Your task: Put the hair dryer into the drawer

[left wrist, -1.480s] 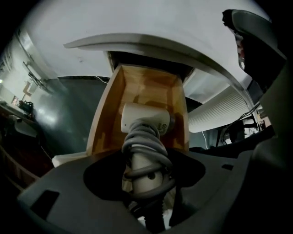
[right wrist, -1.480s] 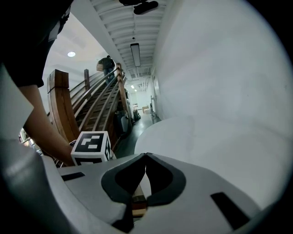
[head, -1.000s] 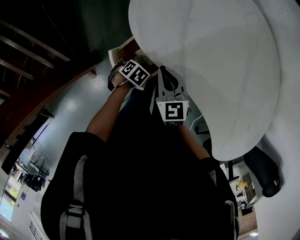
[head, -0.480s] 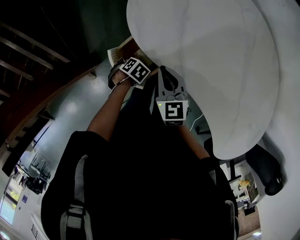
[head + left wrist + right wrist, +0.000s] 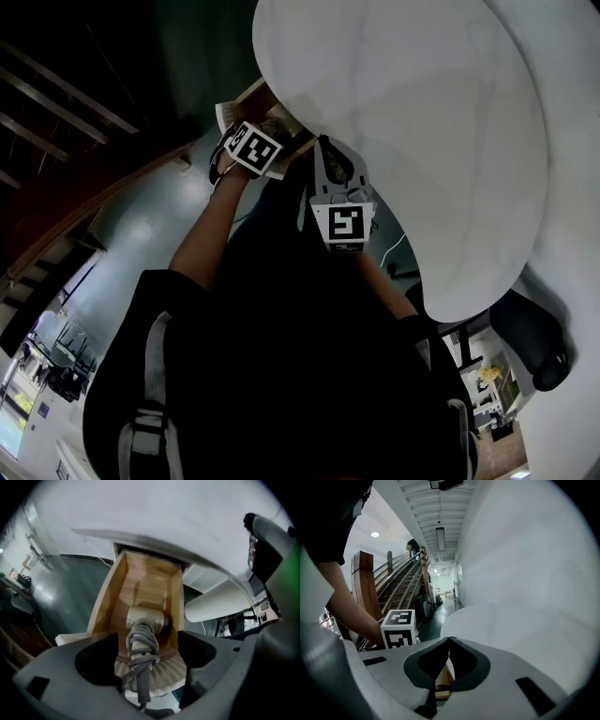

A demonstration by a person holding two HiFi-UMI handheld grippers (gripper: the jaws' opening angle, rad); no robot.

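From the head view, a broad white round worktop [image 5: 422,141] fills the upper right, with a dark glossy floor [image 5: 141,220] below it on the left. Both arms reach to the worktop's edge, the left tongs [image 5: 251,142] over the open wooden drawer [image 5: 246,97] and the right tongs [image 5: 334,167] just beside it. In the left gripper view, the drawer juts out from under the white top and the hair dryer [image 5: 146,618] lies inside it, its grey cord [image 5: 140,651] wound round the handle. The left tongs have just been opening and stand wide, with the handle in the gap and neither pad pressing it. In the right gripper view, the right tongs are closed tip to tip on nothing, beside the white top. Beyond them are a wooden-railed staircase [image 5: 401,585] and a lit corridor [image 5: 445,590].
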